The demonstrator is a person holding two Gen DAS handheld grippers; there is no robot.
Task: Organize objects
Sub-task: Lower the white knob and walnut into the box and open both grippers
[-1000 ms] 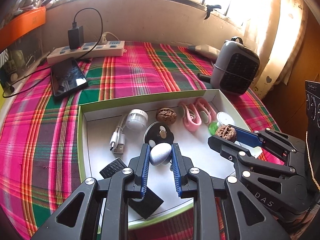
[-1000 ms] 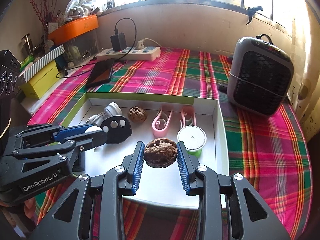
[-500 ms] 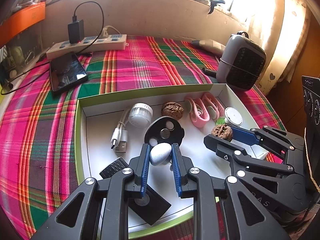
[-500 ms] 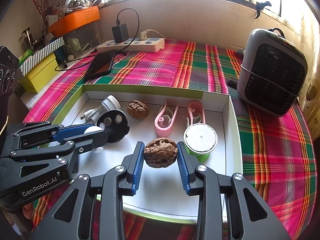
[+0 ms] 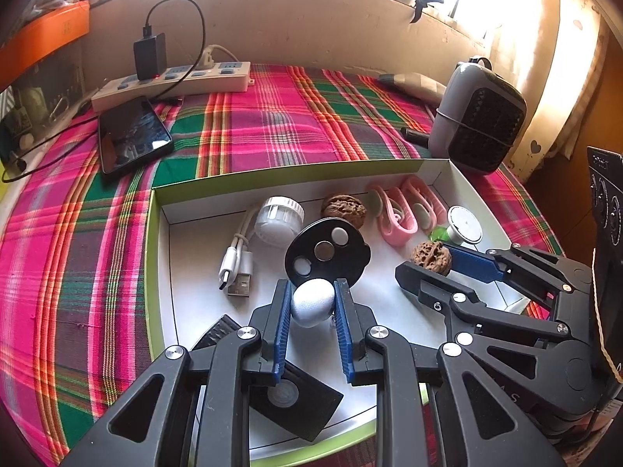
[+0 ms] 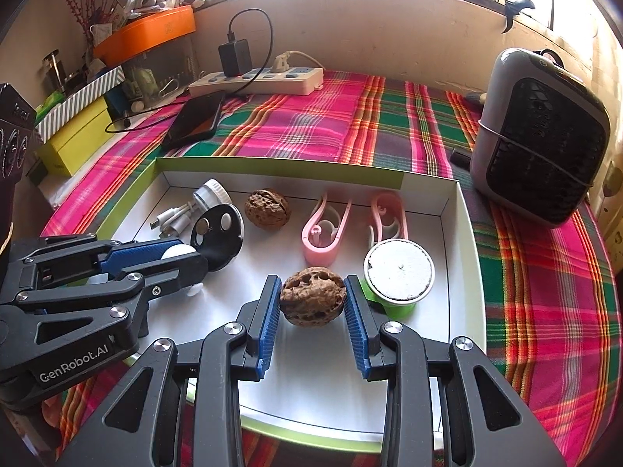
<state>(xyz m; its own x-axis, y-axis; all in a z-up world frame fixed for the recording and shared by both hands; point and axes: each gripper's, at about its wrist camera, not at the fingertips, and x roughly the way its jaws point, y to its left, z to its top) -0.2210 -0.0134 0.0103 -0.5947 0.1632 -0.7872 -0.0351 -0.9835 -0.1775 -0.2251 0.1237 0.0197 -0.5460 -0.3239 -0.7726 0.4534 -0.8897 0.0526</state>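
Left claw [image 5: 312,303]: pinching silver egg [image 5: 314,302], lifted to re-place
Right claw [image 6: 312,302]: pinching walnut [image 6: 312,300] above tray [image 6: 447,210], clearing neighbours

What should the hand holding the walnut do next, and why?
Probably lower the walnut onto the bare white floor of the tray just below it. The right gripper is shut on it above the tray, and another walnut already lies inside, so it likely belongs there.
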